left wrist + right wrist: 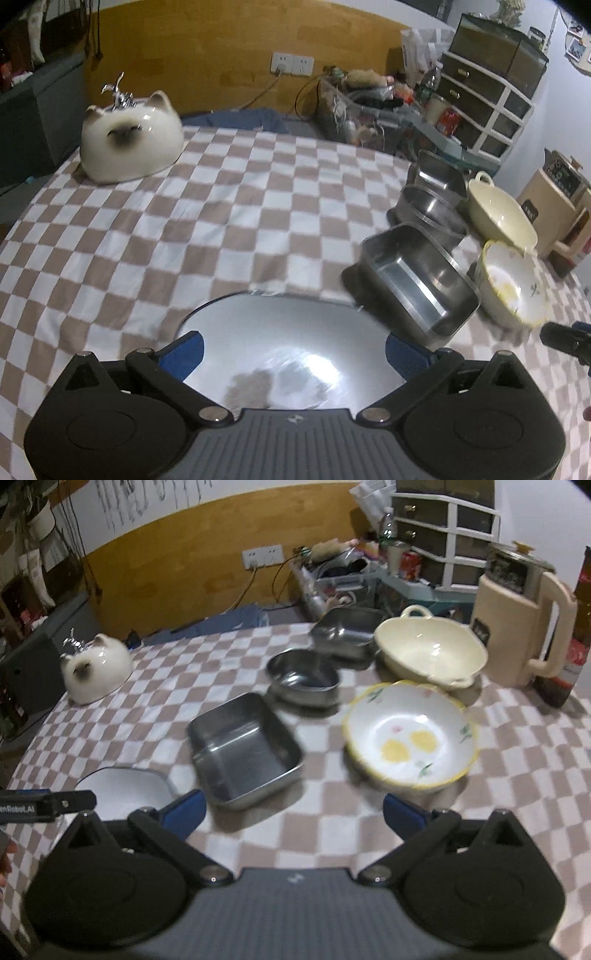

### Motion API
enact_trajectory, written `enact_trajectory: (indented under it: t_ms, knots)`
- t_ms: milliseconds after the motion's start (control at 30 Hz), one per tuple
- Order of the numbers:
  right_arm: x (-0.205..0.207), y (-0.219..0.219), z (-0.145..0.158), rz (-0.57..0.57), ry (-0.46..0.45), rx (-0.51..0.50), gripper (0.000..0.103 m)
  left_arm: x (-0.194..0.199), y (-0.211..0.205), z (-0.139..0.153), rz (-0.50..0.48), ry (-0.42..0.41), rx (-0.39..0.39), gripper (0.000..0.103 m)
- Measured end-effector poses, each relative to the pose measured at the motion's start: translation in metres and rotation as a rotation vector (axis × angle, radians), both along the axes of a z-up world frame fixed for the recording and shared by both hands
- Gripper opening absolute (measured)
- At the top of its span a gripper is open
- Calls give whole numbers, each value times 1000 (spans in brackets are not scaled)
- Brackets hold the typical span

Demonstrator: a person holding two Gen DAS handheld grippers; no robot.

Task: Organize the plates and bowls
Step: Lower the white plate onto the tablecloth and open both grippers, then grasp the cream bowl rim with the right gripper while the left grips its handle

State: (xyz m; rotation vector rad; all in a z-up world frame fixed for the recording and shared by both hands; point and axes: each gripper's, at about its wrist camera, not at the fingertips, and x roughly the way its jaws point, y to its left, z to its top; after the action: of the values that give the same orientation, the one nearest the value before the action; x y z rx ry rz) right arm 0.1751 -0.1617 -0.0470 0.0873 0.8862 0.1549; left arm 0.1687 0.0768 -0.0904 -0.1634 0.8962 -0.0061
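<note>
Both tongs gape, empty — left tongs (293,350) over a steel plate (288,332), right tongs (294,812) above checkered cloth (332,830).

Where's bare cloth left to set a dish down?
Widest free patch: the checkered tablecloth between the cat-shaped ceramic holder, the metal plate and the square steel tray. A smaller patch lies right of the lemon-pattern bowl. Crowded: the steel containers and bowls on the right, up to the cream handled bowl.
</note>
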Motion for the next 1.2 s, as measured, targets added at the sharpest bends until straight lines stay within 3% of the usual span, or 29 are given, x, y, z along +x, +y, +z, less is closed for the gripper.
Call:
enact_trajectory:
  t_ms: [233,467,633,833,867,933,1033,1100,1200]
  knots:
    - [19,-69,12,13,-47,-1,103,22,-57,13,26,-58,-16,103]
    - [47,-120,16,-21,-87,30,103,51,-115,26,-19,-90,-6,103]
    - [65,-154,10,-126,-93,90,103,79,-149,36,-72,-104,16,103]
    - [94,-200,-15,-297,-13,256,101,120,-182,49,-114,-136,53,103]
    - [100,-210,-21,-335,12,301,99,129,-187,50,-120,-137,57,103]
    - [108,-225,-32,-391,51,373,81,145,-197,49,-134,-135,68,103]
    - [119,-241,-48,-475,109,436,63,168,-209,46,-160,-137,87,103]
    - [126,-248,-57,-504,138,502,57,182,-218,44,-180,-139,89,103]
    - [134,-251,-67,-500,158,614,56,199,-227,40,-216,-140,80,103]
